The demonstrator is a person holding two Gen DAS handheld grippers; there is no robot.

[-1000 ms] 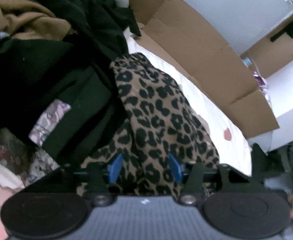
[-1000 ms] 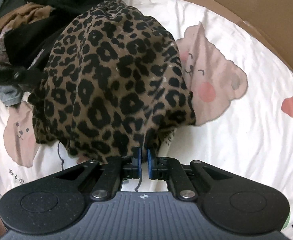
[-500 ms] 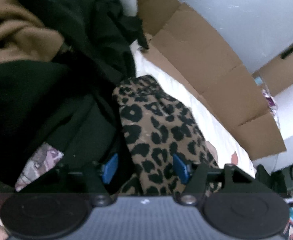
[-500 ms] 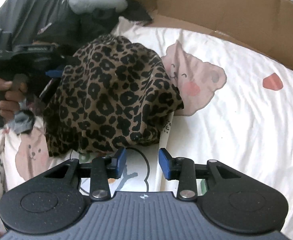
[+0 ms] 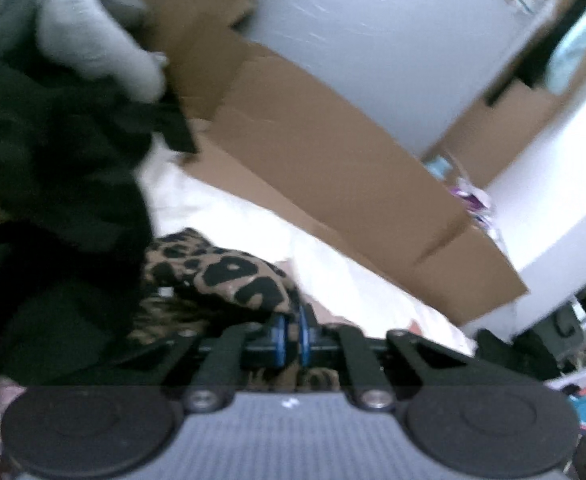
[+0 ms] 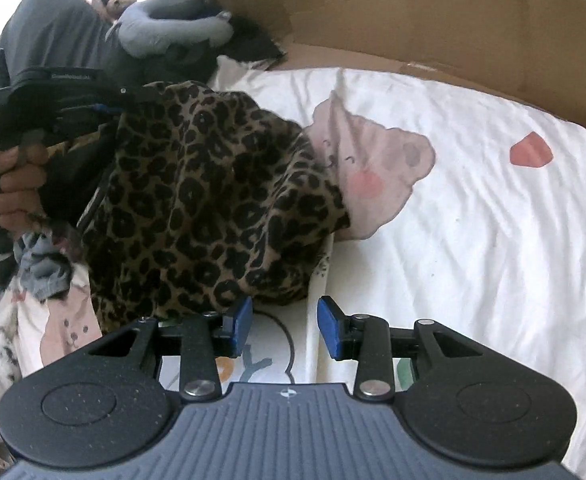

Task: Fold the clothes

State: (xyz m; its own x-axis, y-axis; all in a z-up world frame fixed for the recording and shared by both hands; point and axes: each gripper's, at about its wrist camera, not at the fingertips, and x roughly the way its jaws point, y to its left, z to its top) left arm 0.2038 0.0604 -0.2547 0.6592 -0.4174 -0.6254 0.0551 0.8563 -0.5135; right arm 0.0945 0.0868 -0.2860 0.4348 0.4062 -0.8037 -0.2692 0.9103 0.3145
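The white bedsheet printed with pink cartoon bears fills most of the right wrist view and reaches well ahead of and to the right of the right jaws. Brown corrugated cardboard panels stand along its far edge. Left of the jaws a heap of dark and mixed unfolded clothes lies piled, with a grey plush toy on top at the far side.

The brown leopard-print fabric garment sits on the sheet directly ahead of the right jaws and a little to their left. It is bunched into a rough mound with no flat panel or crisp crease visible, so the fold looks barely started. Judging by this, the garment needs spreading and folding, and the heap beside it looks untouched.

The left gripper has its blue pads drawn nearly together, and leopard cloth sits just ahead of and below them. In the right wrist view the same tool meets the garment's upper left edge, so it appears to pinch that edge, though the view is blurred.

The right gripper stands released, its blue pads spread apart. The garment's near hem lies just beyond the left pad, apparently not gripped.
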